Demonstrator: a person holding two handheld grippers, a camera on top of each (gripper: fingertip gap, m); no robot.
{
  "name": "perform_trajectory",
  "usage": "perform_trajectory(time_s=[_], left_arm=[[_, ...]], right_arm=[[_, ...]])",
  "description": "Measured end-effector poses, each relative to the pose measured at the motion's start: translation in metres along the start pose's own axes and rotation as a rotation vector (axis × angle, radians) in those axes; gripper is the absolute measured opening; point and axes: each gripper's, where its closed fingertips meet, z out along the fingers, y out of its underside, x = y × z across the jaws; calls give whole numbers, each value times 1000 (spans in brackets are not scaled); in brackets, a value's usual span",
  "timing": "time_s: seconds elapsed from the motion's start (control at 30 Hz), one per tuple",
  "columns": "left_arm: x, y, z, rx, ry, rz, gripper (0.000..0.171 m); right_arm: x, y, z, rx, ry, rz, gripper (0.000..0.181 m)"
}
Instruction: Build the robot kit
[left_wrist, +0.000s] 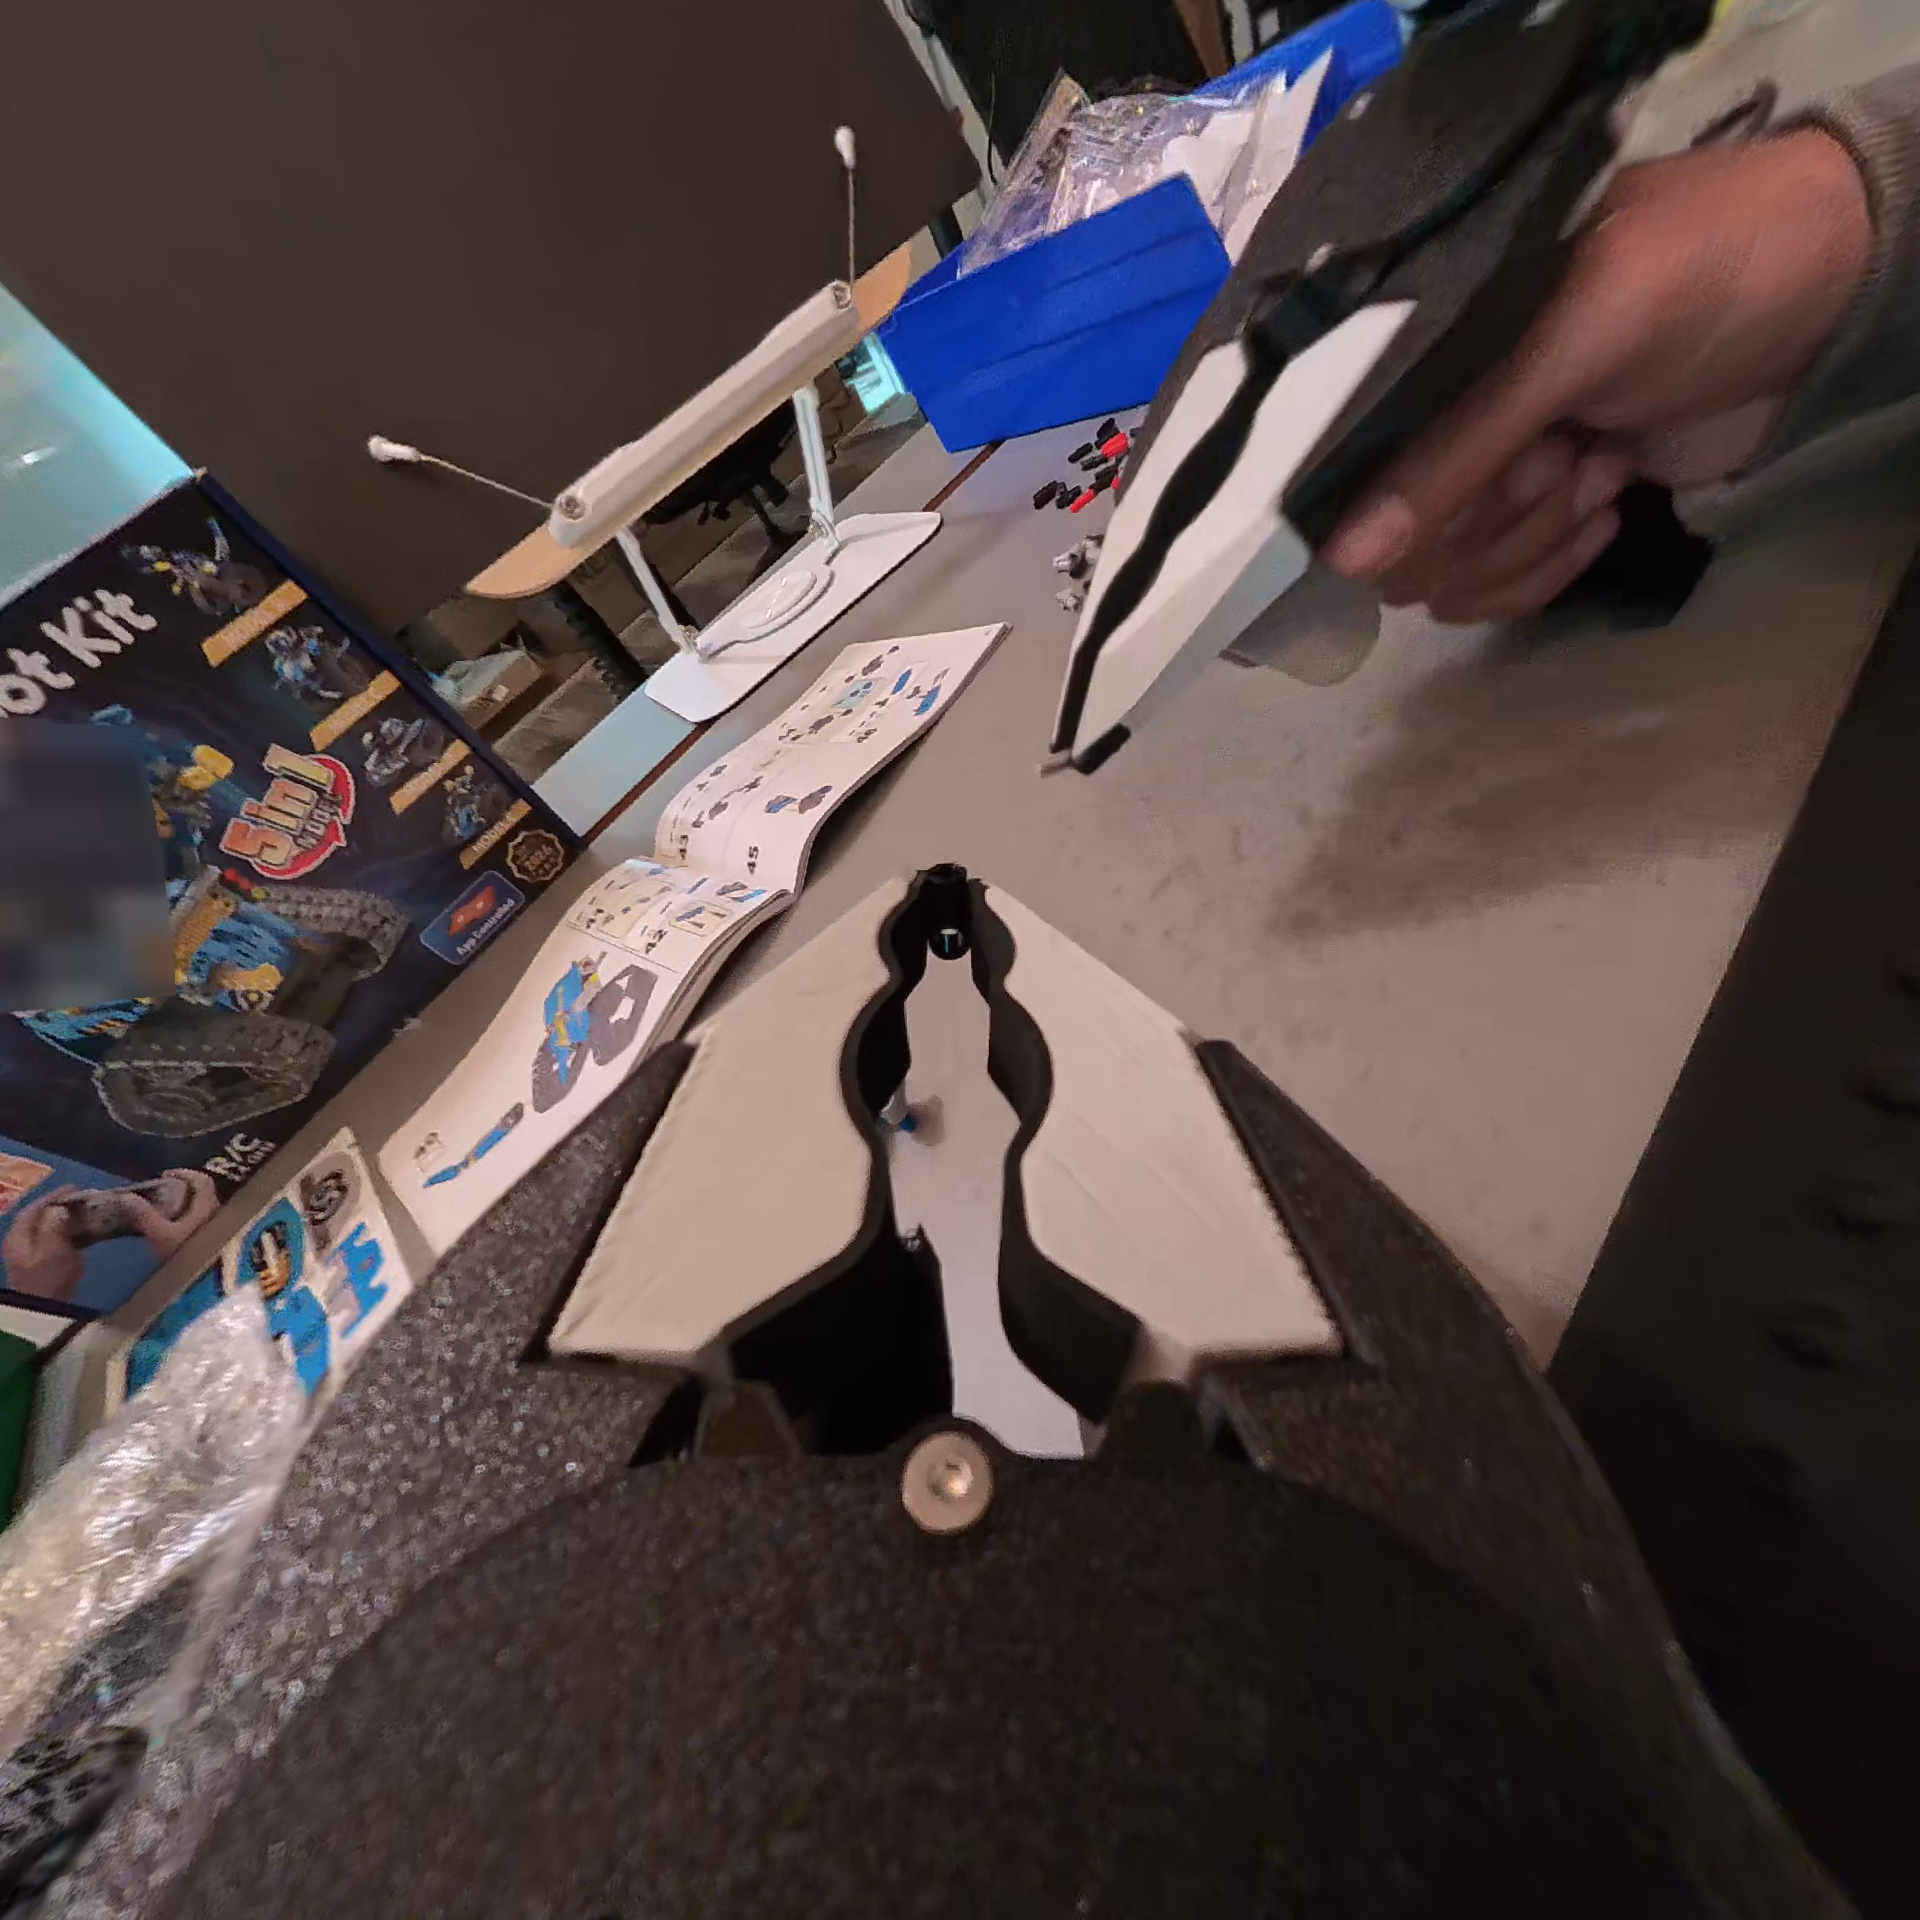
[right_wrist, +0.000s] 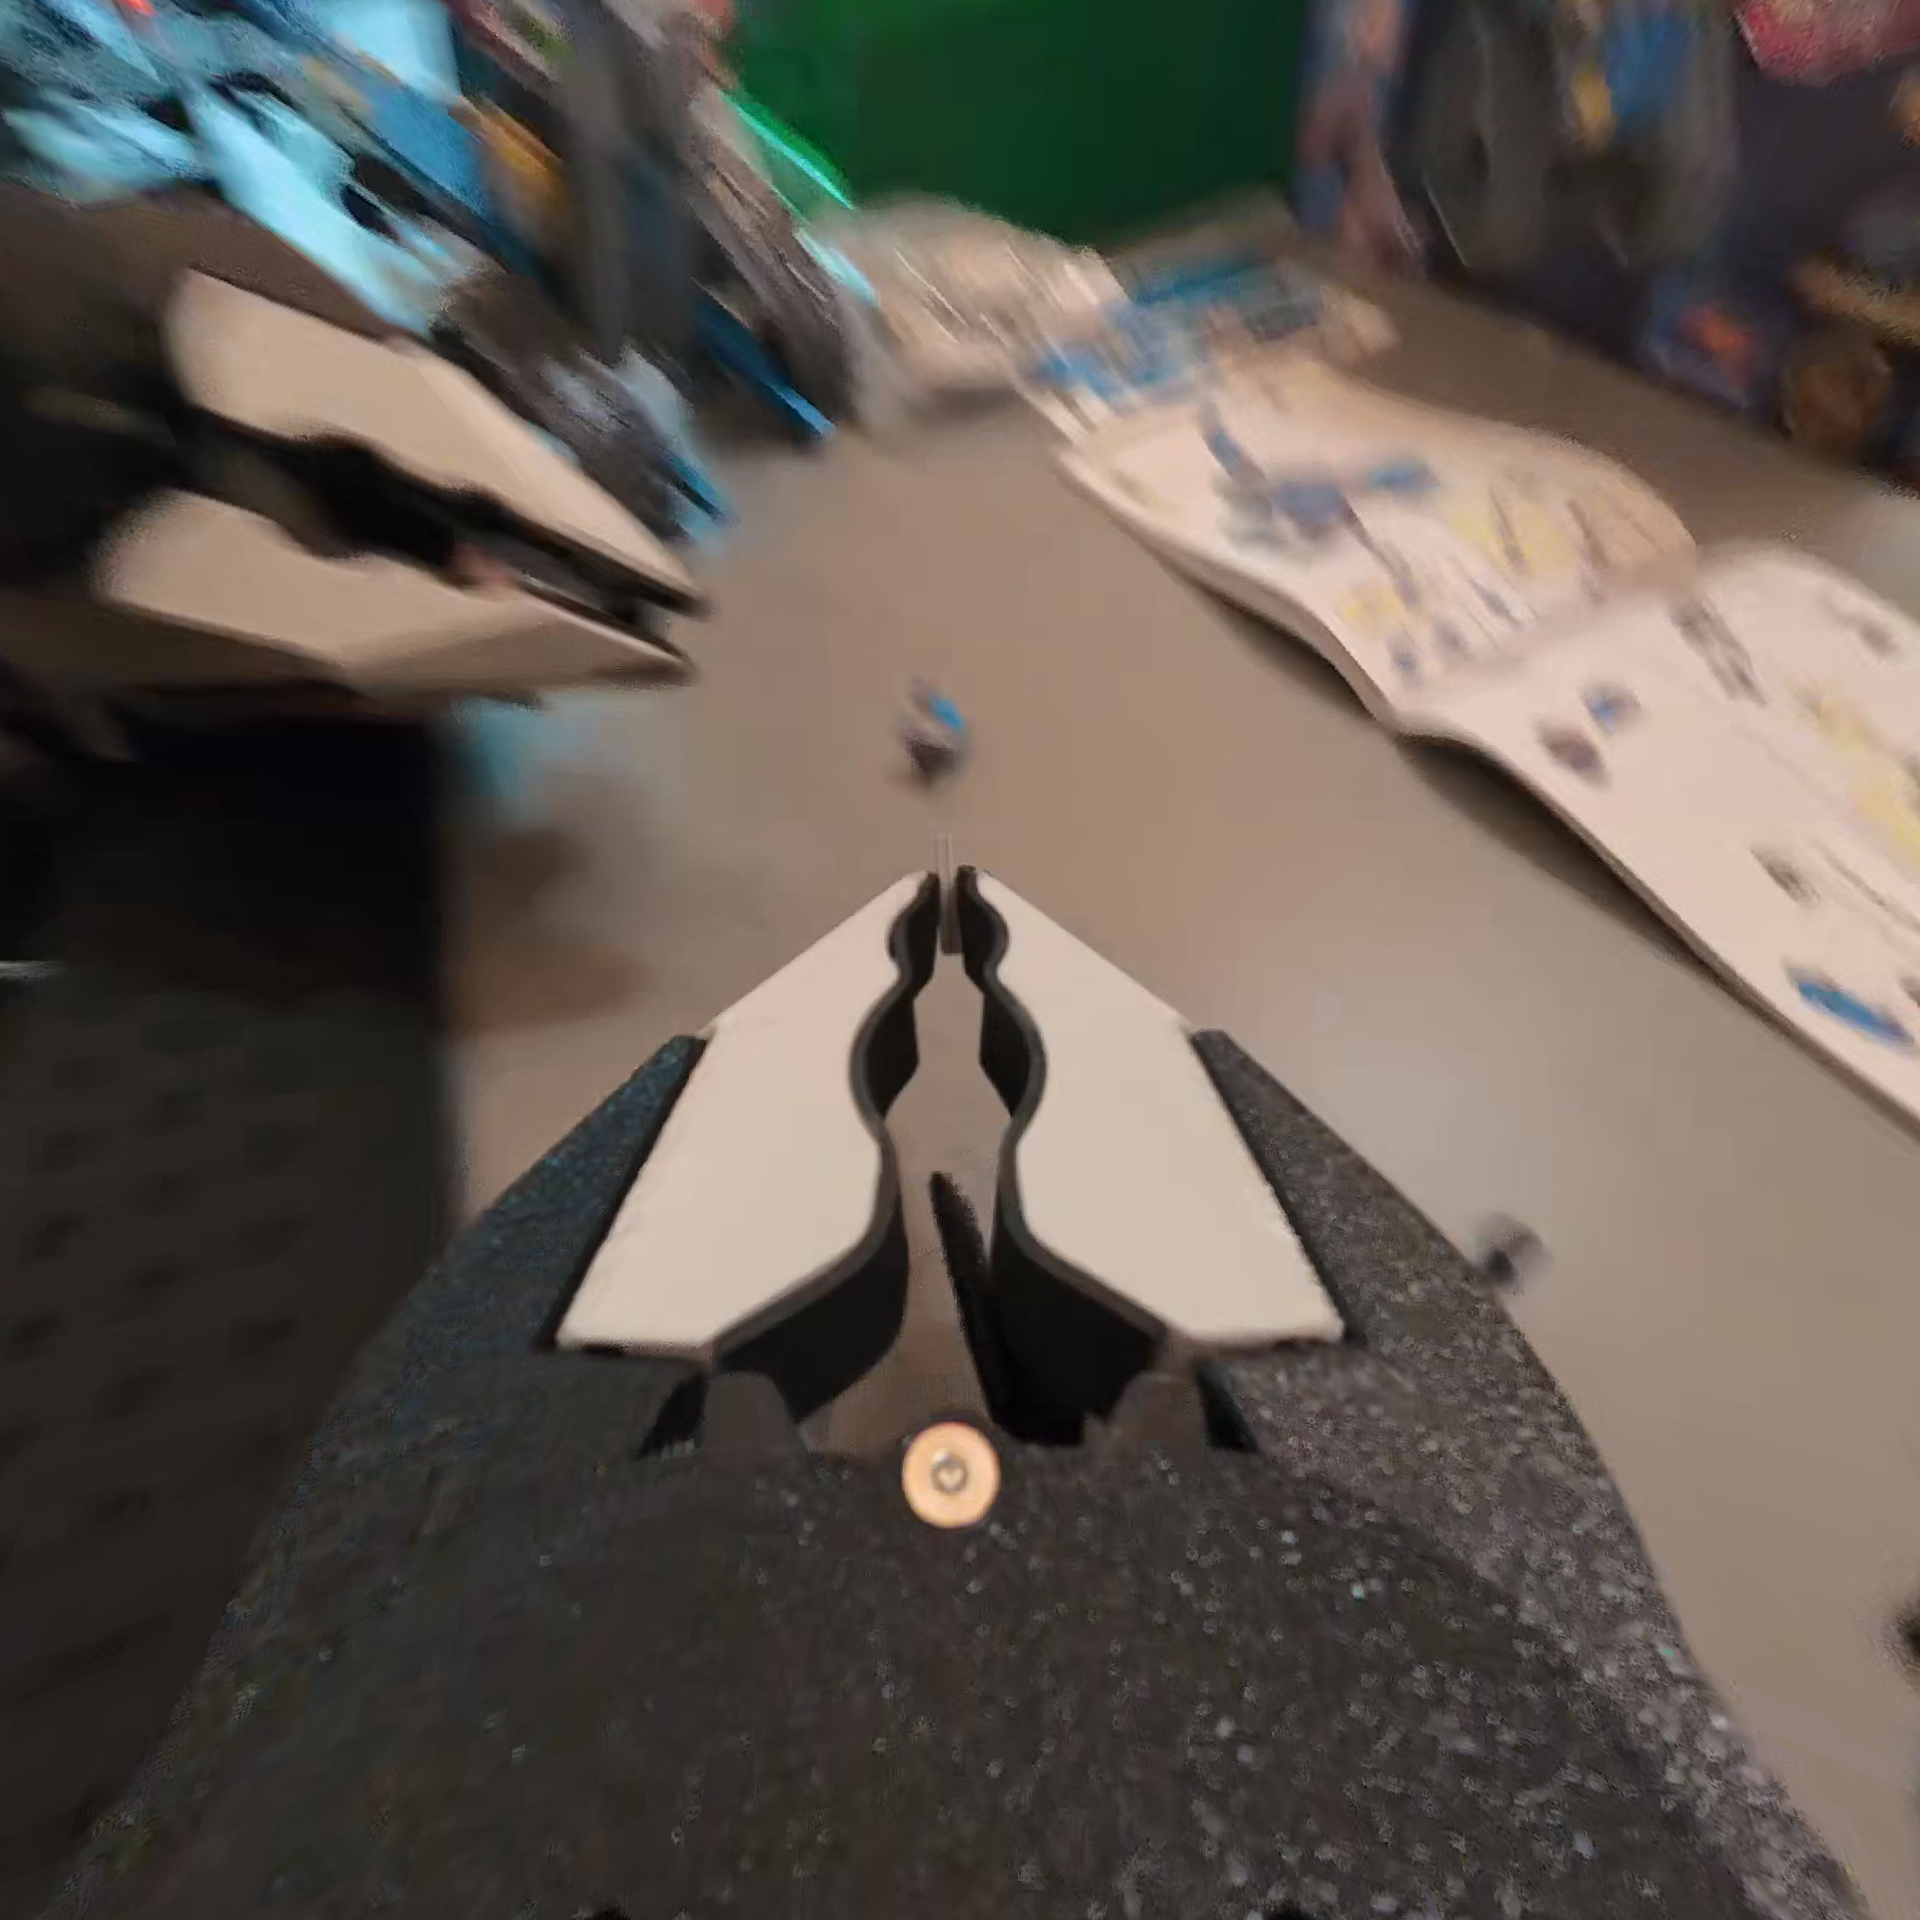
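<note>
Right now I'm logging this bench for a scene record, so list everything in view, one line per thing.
Kit box: one, dark blue, standing at the table's left edge.
Instruction booklet: one, white, lying open mid-table.
Sticker sheet: one, blue and white, flat near the booklet.
Bubble wrap: one clear piece, near left corner.
White stand: one, behind the booklet.
Blue bin: one, far end, holding clear bags.
Small pegs: several, black and red, beside the bin.
Table: one, grey.
Left gripper: shut on a small black part.
Right gripper: pinching a thin grey piece; hand holding it.
</note>
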Motion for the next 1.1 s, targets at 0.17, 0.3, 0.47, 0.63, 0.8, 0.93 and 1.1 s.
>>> perform_trajectory(time_s=[0.17, 0.3, 0.47, 0.63, 0.8, 0.93, 1.1], left_arm=[[-7, -9, -6, 77, 53, -165, 6], [-11, -9, -7, 93, 64, -227, 6], [-24, -3, -8, 74, 9, -265, 6], [-5, -8, -6, 82, 75, -196, 6], [-2, -4, -3, 50, 55, -148, 6], [-1, 4, 1, -34, -69, 82, 5], [5, 15, 6, -142, -185, 402, 4]], right_arm=[[-63, -44, 10, 180, -156, -76, 3], [-67, -38, 26, 134, -107, -133, 3], [-64, -48, 18, 193, -82, -142, 3], [-67, -46, 22, 178, -86, -158, 3], [-65, -42, 24, 156, -68, -165, 3], [-62, -36, 27, 117, -18, -211, 3], [-57, -21, 33, 30, 33, -283, 3]])
